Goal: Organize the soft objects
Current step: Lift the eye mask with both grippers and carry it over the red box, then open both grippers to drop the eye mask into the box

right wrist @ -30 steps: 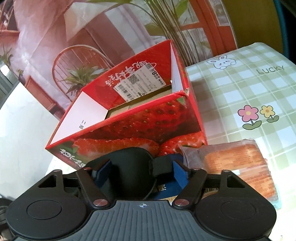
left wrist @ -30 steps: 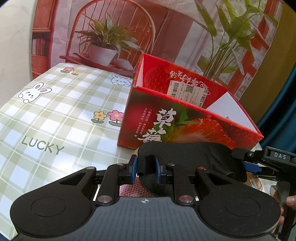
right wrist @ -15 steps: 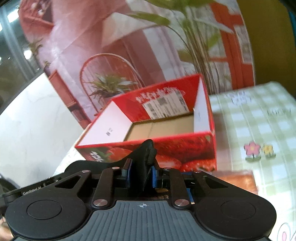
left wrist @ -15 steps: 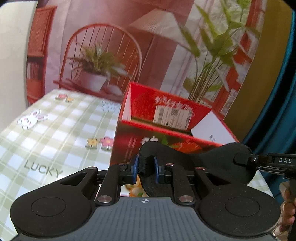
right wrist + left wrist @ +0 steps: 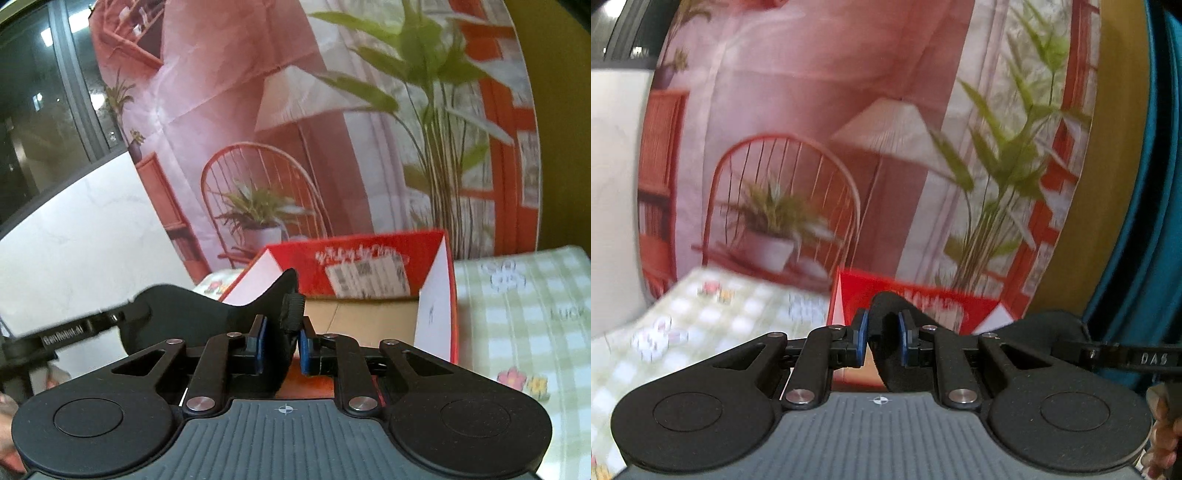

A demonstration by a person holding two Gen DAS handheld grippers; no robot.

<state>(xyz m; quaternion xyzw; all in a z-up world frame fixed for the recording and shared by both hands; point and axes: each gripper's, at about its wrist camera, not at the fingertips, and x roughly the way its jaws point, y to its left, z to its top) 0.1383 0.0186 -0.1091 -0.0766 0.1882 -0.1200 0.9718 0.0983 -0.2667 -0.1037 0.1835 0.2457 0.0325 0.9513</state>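
A black eye mask (image 5: 886,310) hangs in the air, stretched between both grippers. My left gripper (image 5: 882,341) is shut on one end of it. In the right wrist view the mask (image 5: 177,314) runs leftward from my right gripper (image 5: 282,345), whose jaws are closing with the mask's strap end pinched between the blue pads. An open red strawberry box (image 5: 354,247) stands just beyond the mask, its brown floor bare. From the left wrist view only the box's red back wall (image 5: 923,299) shows above the fingers.
A green checked tablecloth (image 5: 524,314) with flowers and rabbits covers the table (image 5: 720,317). A printed backdrop of a chair, lamp and plants hangs behind the box. A person's hand (image 5: 1163,424) shows at the right edge.
Both grippers have risen, lifting the mask off the table. The right jaws went from wide apart to pinching the mask. The box now sits lower in both views.
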